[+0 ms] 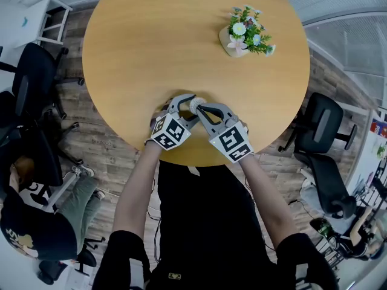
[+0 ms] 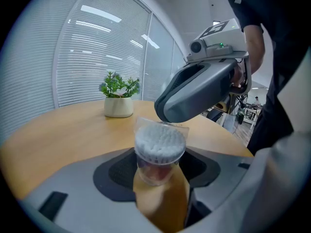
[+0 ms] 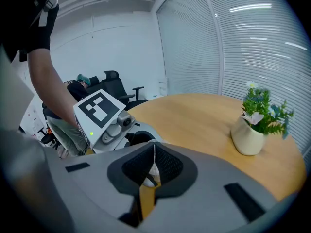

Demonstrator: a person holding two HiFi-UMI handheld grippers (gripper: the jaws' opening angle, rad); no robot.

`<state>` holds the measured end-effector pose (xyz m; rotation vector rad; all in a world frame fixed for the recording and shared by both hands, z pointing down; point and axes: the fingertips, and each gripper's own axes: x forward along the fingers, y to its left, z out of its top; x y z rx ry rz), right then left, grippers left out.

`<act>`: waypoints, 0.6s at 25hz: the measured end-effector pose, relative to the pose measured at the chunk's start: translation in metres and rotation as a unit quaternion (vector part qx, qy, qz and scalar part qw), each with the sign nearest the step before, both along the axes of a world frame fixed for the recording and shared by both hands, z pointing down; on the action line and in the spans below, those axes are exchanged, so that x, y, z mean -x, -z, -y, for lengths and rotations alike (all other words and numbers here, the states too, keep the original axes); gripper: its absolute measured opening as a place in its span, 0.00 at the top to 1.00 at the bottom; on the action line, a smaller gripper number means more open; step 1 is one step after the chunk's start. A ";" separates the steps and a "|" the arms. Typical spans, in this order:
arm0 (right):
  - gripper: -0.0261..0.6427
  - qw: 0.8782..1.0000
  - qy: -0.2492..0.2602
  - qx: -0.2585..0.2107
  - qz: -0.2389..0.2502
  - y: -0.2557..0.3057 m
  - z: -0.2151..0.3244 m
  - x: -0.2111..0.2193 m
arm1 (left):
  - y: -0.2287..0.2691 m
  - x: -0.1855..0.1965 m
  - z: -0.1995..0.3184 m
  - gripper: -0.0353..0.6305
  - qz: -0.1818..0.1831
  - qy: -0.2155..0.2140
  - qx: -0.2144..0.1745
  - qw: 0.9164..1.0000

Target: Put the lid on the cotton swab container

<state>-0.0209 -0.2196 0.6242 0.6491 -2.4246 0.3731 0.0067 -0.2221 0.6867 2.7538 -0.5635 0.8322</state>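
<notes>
The cotton swab container (image 2: 159, 144) is a small clear cup full of white swabs, open at the top. It stands between the pads of my left gripper (image 2: 158, 169), which is shut on its lower body. The clear lid (image 2: 163, 125) hangs tilted just behind and above the cup's rim, touching or nearly touching it. My right gripper (image 3: 151, 173) is shut on that lid (image 3: 154, 160), seen edge-on as a thin sheet. In the head view both grippers, left (image 1: 183, 109) and right (image 1: 204, 111), meet at the container (image 1: 196, 105) near the round wooden table's (image 1: 181, 41) front edge.
A white pot of flowers (image 1: 245, 35) stands at the table's far right. Black office chairs stand to the right (image 1: 326, 132) and left (image 1: 30, 77) of the table. A person in a dark cap (image 1: 36, 222) sits at the lower left.
</notes>
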 end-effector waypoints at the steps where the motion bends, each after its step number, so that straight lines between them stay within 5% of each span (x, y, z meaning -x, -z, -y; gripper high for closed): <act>1: 0.95 1.000 0.002 0.000 -0.012 -0.001 0.001 0.000 | -0.001 0.000 0.000 0.55 0.000 0.000 0.000 1.000; 5: 0.95 0.998 0.011 0.003 -0.065 -0.007 0.003 -0.001 | -0.002 -0.001 0.001 0.55 0.001 0.000 0.004 1.000; 15: 0.95 0.995 0.018 0.013 -0.096 -0.012 0.000 0.006 | 0.000 0.001 0.000 0.54 0.002 0.000 0.003 1.000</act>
